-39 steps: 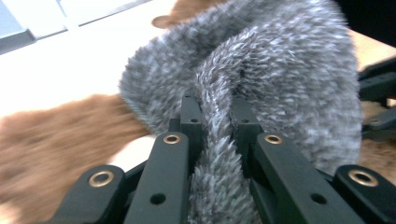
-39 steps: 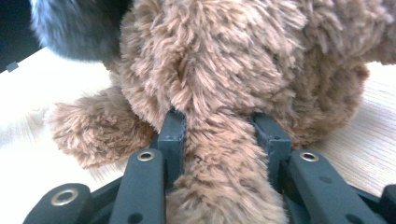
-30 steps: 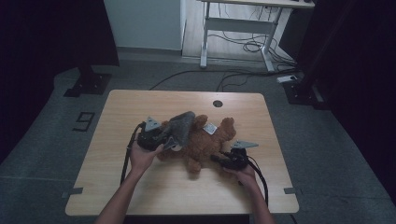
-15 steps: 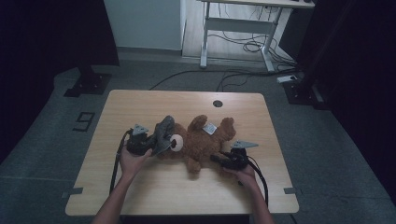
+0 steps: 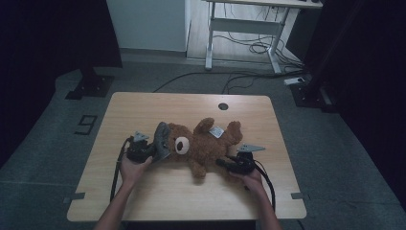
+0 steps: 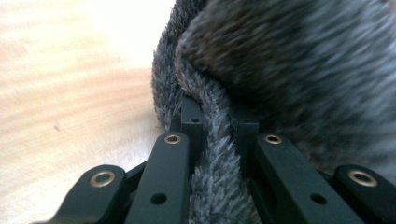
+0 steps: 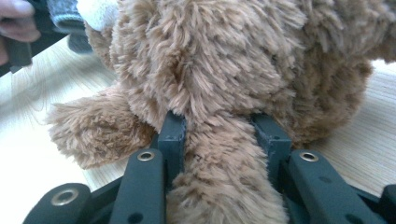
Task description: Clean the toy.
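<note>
My light wooden table (image 5: 143, 110) at frame centre, round cable hole (image 5: 222, 106) near its upper edge, brown teddy bear (image 5: 203, 143) lying mid-table, grey furry hat (image 5: 162, 142) at its head, left of centre.

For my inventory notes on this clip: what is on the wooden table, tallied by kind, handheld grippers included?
Brown teddy bear: 1
Grey furry hat, at the bear's head: 1
Handheld grippers: 2, the left gripper shut on the hat's edge, the right gripper shut on one of the bear's limbs
Total: 4
</note>
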Demonstrator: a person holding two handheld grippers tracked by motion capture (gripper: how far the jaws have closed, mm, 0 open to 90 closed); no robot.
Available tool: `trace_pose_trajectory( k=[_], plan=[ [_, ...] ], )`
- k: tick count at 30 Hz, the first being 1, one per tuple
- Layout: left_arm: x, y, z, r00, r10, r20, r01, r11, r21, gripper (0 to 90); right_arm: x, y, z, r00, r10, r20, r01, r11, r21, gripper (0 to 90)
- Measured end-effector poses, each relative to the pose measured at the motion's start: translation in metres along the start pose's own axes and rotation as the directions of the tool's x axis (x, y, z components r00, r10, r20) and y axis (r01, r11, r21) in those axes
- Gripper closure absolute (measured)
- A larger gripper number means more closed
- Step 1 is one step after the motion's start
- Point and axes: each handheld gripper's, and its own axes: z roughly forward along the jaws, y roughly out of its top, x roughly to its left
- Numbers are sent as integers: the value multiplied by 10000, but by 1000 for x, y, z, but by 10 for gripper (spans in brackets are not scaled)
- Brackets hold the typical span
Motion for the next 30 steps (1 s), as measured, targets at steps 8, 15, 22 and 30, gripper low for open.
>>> trace_pose_trajectory(
  k=[8,15,22,30],
  plan=[
    [-44,32,-27,9906,791,1117,-625,9874,-1455,798,1,0,0,10000,-60,18,60,10000,14,625],
    [-111,56,-9,9491,1699,2651,-1299,9782,-1619,797,1,0,0,10000,-79,20,79,10000,12,624],
    [-175,60,38,9197,2721,2832,-2591,9623,-833,795,1,0,0,9999,-130,29,130,9999,42,624],
    [-159,52,45,9345,2608,2423,-2538,9654,-602,797,1,0,0,9999,-137,31,137,9999,66,624]
  ],
)
